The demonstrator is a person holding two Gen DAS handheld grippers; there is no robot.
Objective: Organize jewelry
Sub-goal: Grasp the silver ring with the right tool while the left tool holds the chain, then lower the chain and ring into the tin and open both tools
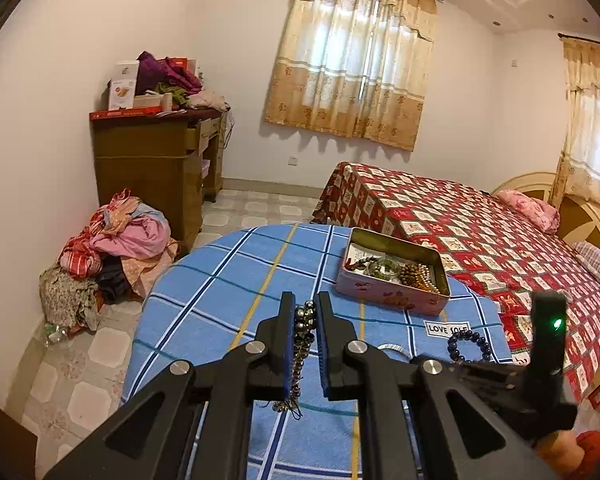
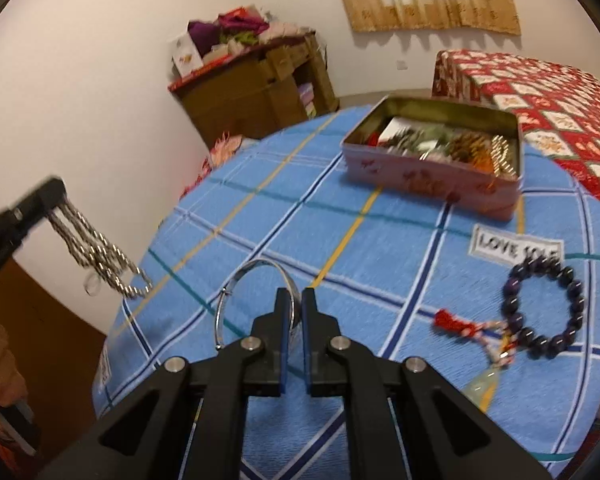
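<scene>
Chain links [image 2: 100, 252] dangle in a bunch from the left gripper [image 1: 303, 320], pinched near the top so the strands hang clear of the blue checked cloth [image 2: 260, 208]. Right gripper [image 2: 292, 308] is clamped on the rim of a silver bangle [image 2: 256, 280], lifted for carrying. Farther right the open tin [image 2: 432, 184], already holding beads, waits as the likely destination, with the dark bead bracelet [image 2: 544, 308] still flat on the cloth.

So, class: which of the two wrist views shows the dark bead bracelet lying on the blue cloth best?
The right wrist view: the dark bead bracelet lies whole and unblocked on the blue cloth. In the left wrist view only part of it shows, its near side hidden behind the black gripper frame.
</scene>
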